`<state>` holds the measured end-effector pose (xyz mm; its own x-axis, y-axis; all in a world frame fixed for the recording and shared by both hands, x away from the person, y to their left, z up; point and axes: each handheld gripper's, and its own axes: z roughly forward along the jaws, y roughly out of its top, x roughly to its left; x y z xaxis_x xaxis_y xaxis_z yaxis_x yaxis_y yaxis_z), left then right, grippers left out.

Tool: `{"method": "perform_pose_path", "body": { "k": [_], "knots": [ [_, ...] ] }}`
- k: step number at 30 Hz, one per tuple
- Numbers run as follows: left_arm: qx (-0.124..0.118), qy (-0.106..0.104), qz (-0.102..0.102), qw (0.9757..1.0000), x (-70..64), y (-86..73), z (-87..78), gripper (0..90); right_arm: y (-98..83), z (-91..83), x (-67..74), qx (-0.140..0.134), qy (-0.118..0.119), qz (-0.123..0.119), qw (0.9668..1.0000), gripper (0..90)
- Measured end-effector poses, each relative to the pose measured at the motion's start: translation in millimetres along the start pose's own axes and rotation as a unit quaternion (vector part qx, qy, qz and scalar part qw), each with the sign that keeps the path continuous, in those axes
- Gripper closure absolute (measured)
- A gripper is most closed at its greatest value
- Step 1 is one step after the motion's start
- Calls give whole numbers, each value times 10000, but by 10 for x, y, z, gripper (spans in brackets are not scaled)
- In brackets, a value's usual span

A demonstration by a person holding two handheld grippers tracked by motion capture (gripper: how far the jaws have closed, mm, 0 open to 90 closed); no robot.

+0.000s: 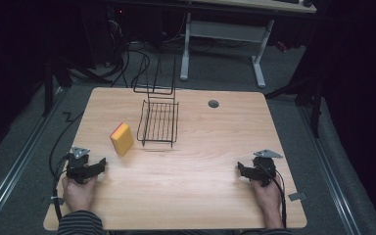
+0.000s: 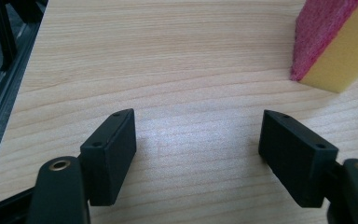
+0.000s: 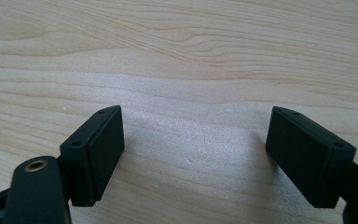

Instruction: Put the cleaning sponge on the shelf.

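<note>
Looking like the very start: resting both grippers on the wooden table near its front edge, nothing picked up yet. Judging the sponge as the thing being gone for, since it's nearest the left gripper.

Left gripper sitting just fwd-left of the person's hand, well short of the sponge; jaws standing apart w/ bare wood between them in the left gripper view, sponge showing ahead & off to the right. Right gripper lying well right of the sponge, jaws likewise spread, gripping nothing.

Sponge standing tilted on edge, yellow body w/ red scrub face, just left of the wire dish rack, apart from it.

Next move prob calling for: swinging left gripper fwd & right, lining the pads up across the sponge's flat faces, then closing; foam will be squashing, so gentle squeeze.

Counting: 1 sponge, 1 wire rack, 2 grippers, 1 table
</note>
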<state>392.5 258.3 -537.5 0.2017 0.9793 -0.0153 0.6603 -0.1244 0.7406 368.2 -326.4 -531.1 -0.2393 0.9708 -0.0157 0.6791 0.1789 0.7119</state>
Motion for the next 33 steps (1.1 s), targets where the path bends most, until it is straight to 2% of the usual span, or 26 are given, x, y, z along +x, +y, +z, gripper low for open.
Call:
{"method": "perform_pose_path", "body": {
  "k": [17,22,25,26,33],
  "knots": [
    [32,-171,136,9998,-13,-3,-7,257,1,0,1,3,-4,-2,10000,194],
    [21,-213,114,9997,-10,-3,-4,243,1,0,1,2,-3,-3,10000,194],
    [97,-221,157,9996,-20,4,11,193,1,0,1,3,-4,-2,10000,194],
    [142,-196,193,9995,-31,8,18,131,1,0,1,2,-4,-4,10000,194],
    [145,-212,209,9995,-31,8,18,116,-1,-2,1,6,0,-12,10000,194]
  ]
}}
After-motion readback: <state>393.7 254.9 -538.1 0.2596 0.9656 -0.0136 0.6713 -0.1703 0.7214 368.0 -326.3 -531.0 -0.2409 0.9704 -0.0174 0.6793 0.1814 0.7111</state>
